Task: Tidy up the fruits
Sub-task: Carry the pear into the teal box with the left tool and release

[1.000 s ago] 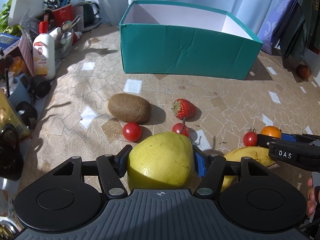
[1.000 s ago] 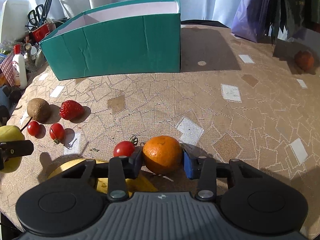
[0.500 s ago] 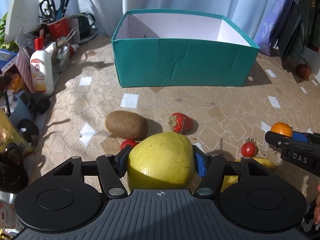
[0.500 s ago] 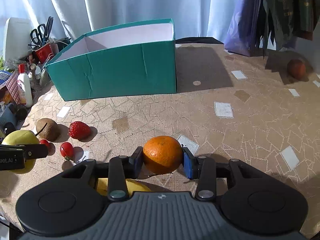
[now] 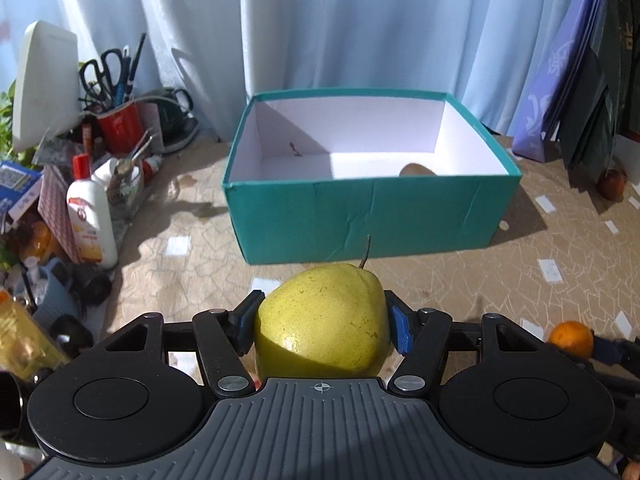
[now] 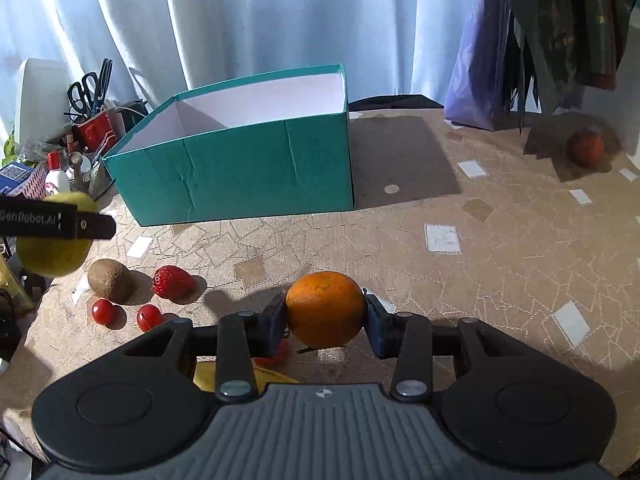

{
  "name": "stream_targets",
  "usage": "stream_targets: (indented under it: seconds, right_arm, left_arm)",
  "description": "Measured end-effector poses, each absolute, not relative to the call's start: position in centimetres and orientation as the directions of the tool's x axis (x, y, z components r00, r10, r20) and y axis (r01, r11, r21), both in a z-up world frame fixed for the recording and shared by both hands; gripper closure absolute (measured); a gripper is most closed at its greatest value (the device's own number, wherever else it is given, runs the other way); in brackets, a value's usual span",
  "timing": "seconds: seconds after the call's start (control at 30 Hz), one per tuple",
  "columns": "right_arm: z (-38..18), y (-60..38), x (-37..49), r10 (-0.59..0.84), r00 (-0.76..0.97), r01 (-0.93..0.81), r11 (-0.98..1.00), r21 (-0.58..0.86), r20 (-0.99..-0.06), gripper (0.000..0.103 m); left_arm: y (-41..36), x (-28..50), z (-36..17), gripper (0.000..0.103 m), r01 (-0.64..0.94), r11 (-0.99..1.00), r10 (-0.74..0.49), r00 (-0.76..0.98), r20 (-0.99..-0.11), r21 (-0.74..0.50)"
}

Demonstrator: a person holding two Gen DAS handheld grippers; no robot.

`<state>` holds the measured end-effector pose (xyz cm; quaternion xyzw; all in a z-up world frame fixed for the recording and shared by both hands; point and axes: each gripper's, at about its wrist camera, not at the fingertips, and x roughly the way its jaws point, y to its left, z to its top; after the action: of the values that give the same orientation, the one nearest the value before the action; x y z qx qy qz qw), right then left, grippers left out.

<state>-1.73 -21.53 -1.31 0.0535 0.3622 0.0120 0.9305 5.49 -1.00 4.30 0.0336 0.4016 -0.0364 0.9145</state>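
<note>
My left gripper (image 5: 323, 322) is shut on a yellow-green pear (image 5: 322, 320) and holds it in the air in front of the teal box (image 5: 360, 216). A brown fruit (image 5: 416, 169) lies inside the box at the right. My right gripper (image 6: 325, 320) is shut on an orange (image 6: 325, 309), lifted above the table. The pear also shows in the right wrist view (image 6: 52, 248), and the orange in the left wrist view (image 5: 570, 338). On the table lie a kiwi (image 6: 109, 280), a strawberry (image 6: 172, 282), two cherry tomatoes (image 6: 103, 311) and a banana (image 6: 240, 378) under my right gripper.
Clutter stands at the table's left edge: a white bottle (image 5: 90, 216), a red cup with scissors (image 5: 118, 128), a kettle (image 5: 172, 114). A reddish fruit (image 6: 585, 148) lies at the far right near purple bags (image 5: 560, 92). Curtains hang behind the box.
Both grippers have risen with their fruit and moved toward the box. The box's inside now shows in the left wrist view.
</note>
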Motion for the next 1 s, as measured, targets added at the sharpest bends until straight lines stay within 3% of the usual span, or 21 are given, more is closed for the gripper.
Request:
stream_targets:
  seconds: [0.53,1.0]
  right_arm:
    - [-0.6,-21.5,-2.4,0.076,0.747,0.007,0.993,0.121,-0.660,0.063]
    - [-0.7,-22.9,-2.0,0.032,0.741,0.069,0.990,0.123,-0.671,0.063]
  left_arm:
    - [-3.1,19.7,5.8,0.036,-0.029,0.997,0.071,0.727,-0.683,0.072]
    - [-3.1,26.8,-1.6,0.035,-0.051,0.995,0.098,0.579,-0.809,0.084]
